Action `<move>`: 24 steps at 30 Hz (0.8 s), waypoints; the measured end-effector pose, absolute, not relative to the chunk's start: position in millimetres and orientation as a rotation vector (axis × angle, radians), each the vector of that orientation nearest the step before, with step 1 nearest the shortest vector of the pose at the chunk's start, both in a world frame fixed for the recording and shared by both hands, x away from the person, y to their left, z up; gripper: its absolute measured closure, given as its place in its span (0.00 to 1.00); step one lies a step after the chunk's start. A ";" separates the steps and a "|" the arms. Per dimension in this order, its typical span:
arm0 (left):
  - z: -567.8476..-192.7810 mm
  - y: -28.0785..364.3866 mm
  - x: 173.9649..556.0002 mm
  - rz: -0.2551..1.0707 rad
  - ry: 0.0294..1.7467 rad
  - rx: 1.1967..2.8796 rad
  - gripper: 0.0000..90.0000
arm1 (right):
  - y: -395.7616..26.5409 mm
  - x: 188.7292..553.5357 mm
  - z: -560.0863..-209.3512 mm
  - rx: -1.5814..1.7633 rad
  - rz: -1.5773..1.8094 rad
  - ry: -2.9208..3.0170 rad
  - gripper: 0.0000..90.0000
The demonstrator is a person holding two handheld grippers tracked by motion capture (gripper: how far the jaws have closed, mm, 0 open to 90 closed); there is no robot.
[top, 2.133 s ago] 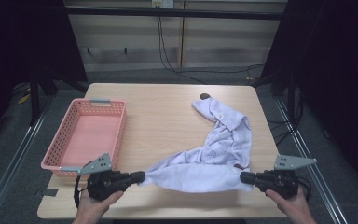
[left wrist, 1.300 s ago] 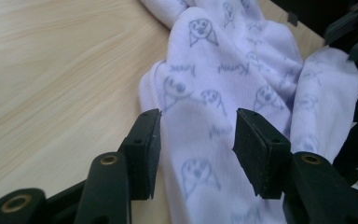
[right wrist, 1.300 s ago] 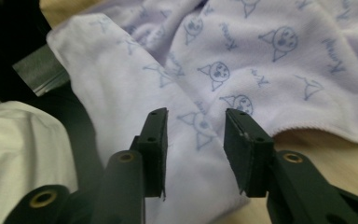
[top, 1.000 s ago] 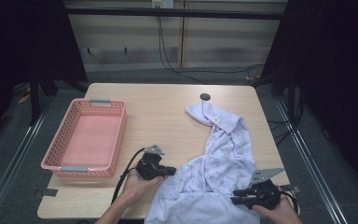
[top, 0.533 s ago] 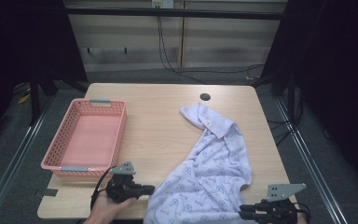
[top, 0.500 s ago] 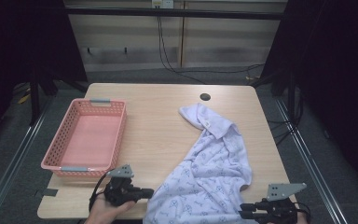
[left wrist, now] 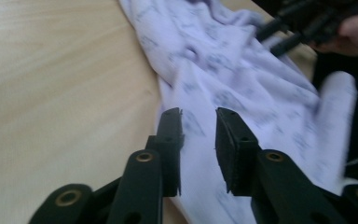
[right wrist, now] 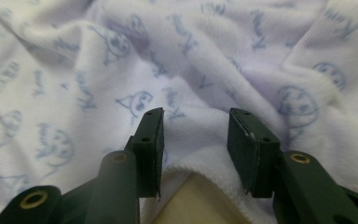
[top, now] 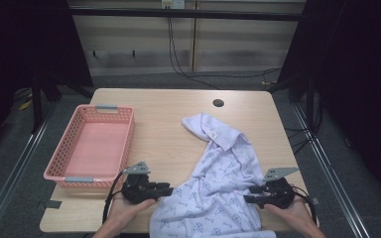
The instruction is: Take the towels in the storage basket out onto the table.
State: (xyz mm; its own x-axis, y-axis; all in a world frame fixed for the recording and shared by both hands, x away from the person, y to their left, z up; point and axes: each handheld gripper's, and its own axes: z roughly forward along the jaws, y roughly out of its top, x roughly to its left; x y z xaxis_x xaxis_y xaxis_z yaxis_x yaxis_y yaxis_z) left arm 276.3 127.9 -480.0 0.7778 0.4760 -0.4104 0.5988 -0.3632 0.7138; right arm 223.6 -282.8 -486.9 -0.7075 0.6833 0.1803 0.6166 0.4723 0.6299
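A pale lilac shirt (top: pixel 218 168) with a blue print lies spread on the wooden table (top: pixel 168 114); its collar is toward the middle and its lower part hangs over the front edge. My left gripper (top: pixel 171 190) rests at the shirt's left edge. Its jaws have just been opening and now stand apart over the cloth (left wrist: pixel 242 79), without pressing it. My right gripper (top: pixel 245 198) is at the shirt's right edge. Its jaws have also just been opening, and the thick hem (right wrist: pixel 205 161) lies loose between them. In the left gripper view the right gripper (left wrist: pixel 272 39) shows at the far side of the shirt.
A pink plastic basket (top: pixel 63 144) stands at the left of the table with nothing in it. A dark round hole (top: pixel 218 102) sits in the tabletop near the back edge. Bare wood lies between basket and shirt.
The shirt was drawn toward the front edge and now lies flatter. Both grippers have let go of it. The right gripper has moved back up from the front edge.
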 end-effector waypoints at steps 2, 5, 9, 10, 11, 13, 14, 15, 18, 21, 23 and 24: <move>-485.5 111.5 286.0 -0.137 0.803 2.065 0.68 | -280.3 222.8 -490.7 1.138 1.028 2.602 0.84; -487.0 89.1 294.3 -0.154 0.781 2.111 0.64 | -287.1 216.9 -489.0 1.146 1.024 2.604 0.93; -494.7 73.7 298.4 -0.102 0.770 2.160 0.69 | -306.2 198.9 -487.4 1.171 1.016 2.599 0.94; -497.8 71.4 296.9 -0.105 0.755 2.170 0.74 | -311.4 194.2 -487.7 1.179 1.026 2.591 0.94; -499.3 70.4 294.3 -0.097 0.726 2.186 0.83 | -317.7 188.2 -486.7 1.190 1.028 2.585 0.94; -497.1 72.0 291.7 -0.119 0.713 2.212 0.92 | -325.5 180.4 -485.0 1.207 1.050 2.572 0.93; -494.0 74.2 290.3 -0.125 0.716 2.240 0.94 | -329.4 176.3 -483.7 1.210 1.082 2.571 0.89; -492.0 76.3 288.0 -0.128 0.712 2.257 0.94 | -330.7 174.3 -482.4 1.216 1.095 2.560 0.85; -487.6 92.6 266.8 -0.167 0.655 2.304 0.94 | -325.6 174.4 -478.0 1.183 1.124 2.552 0.75; -490.9 113.0 244.6 -0.223 0.681 2.275 0.94 | -313.6 182.1 -474.8 1.150 1.165 2.553 0.72; -490.7 128.2 231.8 -0.246 0.688 2.261 0.94 | -299.8 192.0 -472.9 1.131 1.181 2.552 0.69; -490.3 132.7 229.2 -0.253 0.693 2.242 0.93 | -293.1 196.9 -472.4 1.106 1.198 2.561 0.68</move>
State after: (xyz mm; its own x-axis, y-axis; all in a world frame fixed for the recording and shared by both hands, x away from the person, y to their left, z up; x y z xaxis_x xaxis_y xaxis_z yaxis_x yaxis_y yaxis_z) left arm 229.2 132.7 -490.3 0.8331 0.4012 -0.3807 0.5521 -0.5628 0.6152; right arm 196.9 -293.1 -472.4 -0.7298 0.6545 0.1975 0.5711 0.4248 0.7025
